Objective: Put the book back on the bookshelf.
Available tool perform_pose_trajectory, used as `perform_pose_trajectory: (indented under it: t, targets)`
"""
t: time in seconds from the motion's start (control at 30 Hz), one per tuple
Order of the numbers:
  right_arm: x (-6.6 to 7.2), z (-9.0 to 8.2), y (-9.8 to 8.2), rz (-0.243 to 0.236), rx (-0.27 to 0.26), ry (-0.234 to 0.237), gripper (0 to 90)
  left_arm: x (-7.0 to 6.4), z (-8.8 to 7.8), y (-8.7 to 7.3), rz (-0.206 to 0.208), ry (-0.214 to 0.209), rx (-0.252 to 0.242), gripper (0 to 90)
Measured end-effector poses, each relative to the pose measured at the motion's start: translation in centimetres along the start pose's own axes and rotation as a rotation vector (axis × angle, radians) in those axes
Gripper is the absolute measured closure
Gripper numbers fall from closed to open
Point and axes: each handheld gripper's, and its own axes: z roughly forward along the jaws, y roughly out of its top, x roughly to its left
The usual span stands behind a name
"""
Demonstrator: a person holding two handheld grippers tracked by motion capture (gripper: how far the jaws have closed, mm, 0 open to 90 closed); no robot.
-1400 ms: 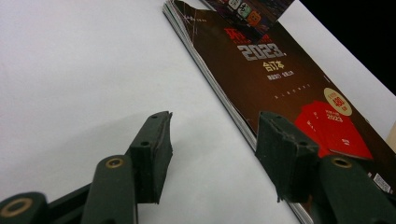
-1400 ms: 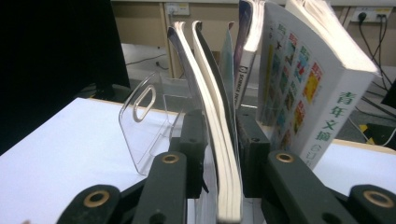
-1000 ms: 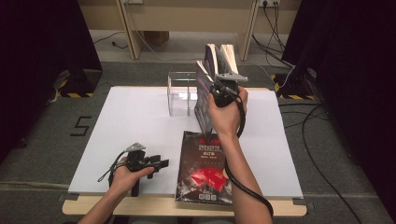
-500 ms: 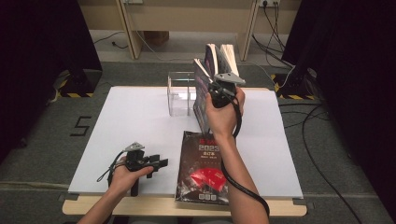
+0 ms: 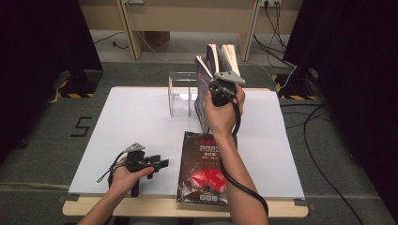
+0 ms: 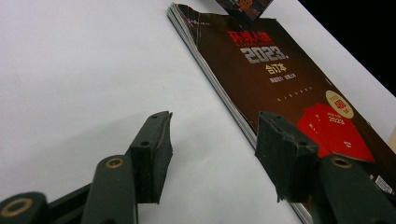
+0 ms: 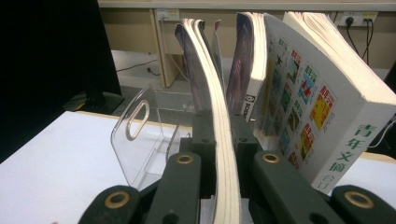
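Note:
My right gripper point(image 5: 213, 90) is raised over the back of the table and shut on a thin magazine point(image 5: 202, 77) that stands upright. In the right gripper view its jaws point(image 7: 223, 135) pinch the cream page edge of that magazine point(image 7: 210, 102). Just left of it stands a clear acrylic rack point(image 5: 180, 93) point(image 7: 140, 135). My left gripper point(image 5: 159, 164) rests near the front edge, open, with bare table between its pads point(image 6: 212, 140). A dark magazine with a red patch point(image 5: 204, 164) point(image 6: 280, 74) lies flat just right of it.
A thick white paperback point(image 7: 317, 93) point(image 5: 230, 54) and another book point(image 7: 245, 65) stand upright right of the held magazine. The white tabletop point(image 5: 131, 117) has free room on its left half. Cables lie on the floor at the right.

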Motion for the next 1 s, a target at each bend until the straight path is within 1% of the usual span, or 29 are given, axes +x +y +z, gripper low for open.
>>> perform_pose_trajectory:
  t: [0.13,0.4,0.6,0.77,0.9,1.0]
  targets:
    - [0.1,0.2,0.2,0.004,-0.005,-0.002,84.5,0.0,0.0,0.0,0.000,0.000,0.000,44.7]
    - [0.4,0.6,0.5,-0.004,-0.020,-0.014,84.5,0.0,0.0,0.0,0.000,-0.002,-0.001,44.8]
    - [0.5,1.0,0.6,0.003,-0.025,-0.020,84.5,0.1,0.0,0.0,0.001,0.001,0.001,44.8]
    - [0.5,1.5,0.8,0.009,-0.027,-0.024,84.5,0.1,0.0,0.1,0.001,0.001,-0.003,44.7]
    - [0.5,1.8,0.9,0.004,-0.033,-0.032,84.5,0.2,-0.1,0.1,-0.003,-0.001,-0.007,44.8]
    - [0.4,2.0,1.0,0.012,-0.030,-0.034,84.5,0.2,-0.1,0.1,-0.003,-0.001,-0.010,44.8]
